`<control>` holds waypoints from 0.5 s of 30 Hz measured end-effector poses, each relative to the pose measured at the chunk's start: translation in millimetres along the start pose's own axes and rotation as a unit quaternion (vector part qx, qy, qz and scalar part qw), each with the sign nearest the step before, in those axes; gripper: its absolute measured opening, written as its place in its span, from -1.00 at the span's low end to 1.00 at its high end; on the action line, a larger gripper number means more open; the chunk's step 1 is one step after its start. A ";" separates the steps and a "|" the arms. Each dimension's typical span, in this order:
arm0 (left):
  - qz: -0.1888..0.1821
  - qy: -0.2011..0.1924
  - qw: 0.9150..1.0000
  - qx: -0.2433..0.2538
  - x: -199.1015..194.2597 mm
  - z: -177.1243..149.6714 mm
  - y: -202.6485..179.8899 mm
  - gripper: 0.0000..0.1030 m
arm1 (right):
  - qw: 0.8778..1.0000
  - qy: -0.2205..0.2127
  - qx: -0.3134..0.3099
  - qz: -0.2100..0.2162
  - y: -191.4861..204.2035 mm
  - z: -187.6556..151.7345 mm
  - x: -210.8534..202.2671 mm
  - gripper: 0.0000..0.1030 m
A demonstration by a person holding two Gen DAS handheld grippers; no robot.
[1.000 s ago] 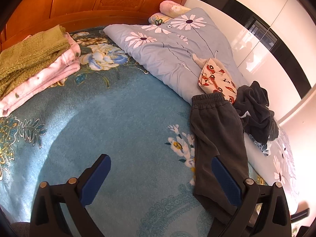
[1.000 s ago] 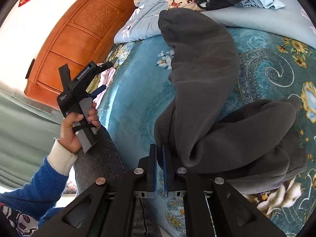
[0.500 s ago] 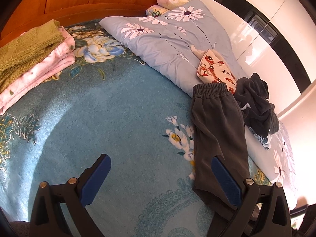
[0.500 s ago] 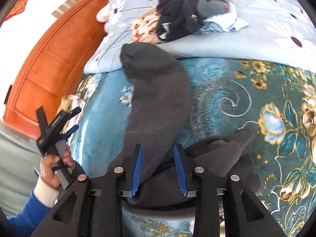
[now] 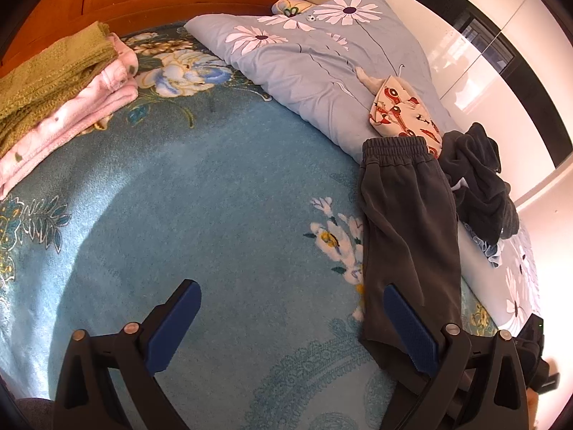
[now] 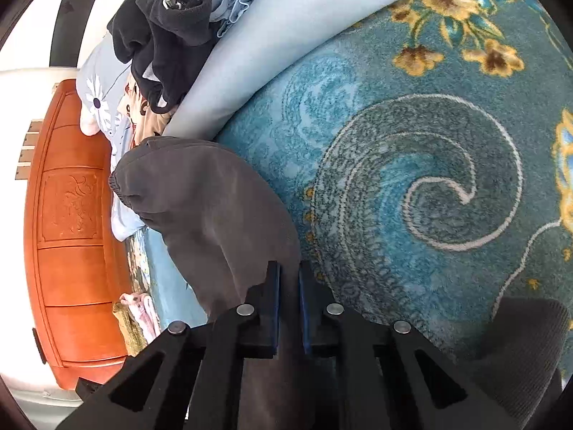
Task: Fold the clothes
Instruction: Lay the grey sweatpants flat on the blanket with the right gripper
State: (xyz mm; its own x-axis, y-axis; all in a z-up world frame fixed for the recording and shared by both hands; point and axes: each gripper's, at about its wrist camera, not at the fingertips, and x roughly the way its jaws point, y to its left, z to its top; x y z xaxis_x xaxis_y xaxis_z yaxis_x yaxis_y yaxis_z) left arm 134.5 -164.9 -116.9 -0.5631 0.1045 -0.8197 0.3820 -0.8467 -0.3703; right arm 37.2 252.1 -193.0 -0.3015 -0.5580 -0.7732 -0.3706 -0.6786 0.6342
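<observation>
Dark grey sweatpants point(image 5: 408, 229) lie stretched on the blue floral bedspread point(image 5: 215, 193), waistband toward the grey quilt. My left gripper point(image 5: 292, 326) is open and empty, hovering above the bedspread with its right finger over the pants' lower part. In the right wrist view the sweatpants point(image 6: 211, 211) run up from my right gripper point(image 6: 288, 286), whose blue pads are nearly together on a fold of the grey fabric. Another part of the pants point(image 6: 526, 351) lies at lower right.
A folded stack of green and pink clothes point(image 5: 61, 82) sits at far left. A grey daisy quilt point(image 5: 322, 57) carries a patterned garment point(image 5: 401, 111) and a dark clothes heap point(image 5: 480, 182). The wooden headboard point(image 6: 71, 251) lies beyond.
My right gripper opened, rolled and moved along the pants, then closed on the fabric. The left gripper stayed open and drifted slightly toward the pants.
</observation>
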 end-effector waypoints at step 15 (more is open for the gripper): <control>-0.015 0.005 1.000 -0.024 9.6 3.1 6.9 1.00 | 0.908 -0.122 -0.395 0.064 214.6 -25.7 -114.8 -0.90</control>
State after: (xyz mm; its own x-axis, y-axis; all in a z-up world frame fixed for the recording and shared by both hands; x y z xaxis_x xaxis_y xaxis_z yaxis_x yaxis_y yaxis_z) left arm 129.4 -171.4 -125.9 -0.5674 0.1347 -0.8123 0.3996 -0.8175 -0.4147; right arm 14.8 158.2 31.9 -0.5190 -0.5989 -0.6099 0.3986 -0.8008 0.4471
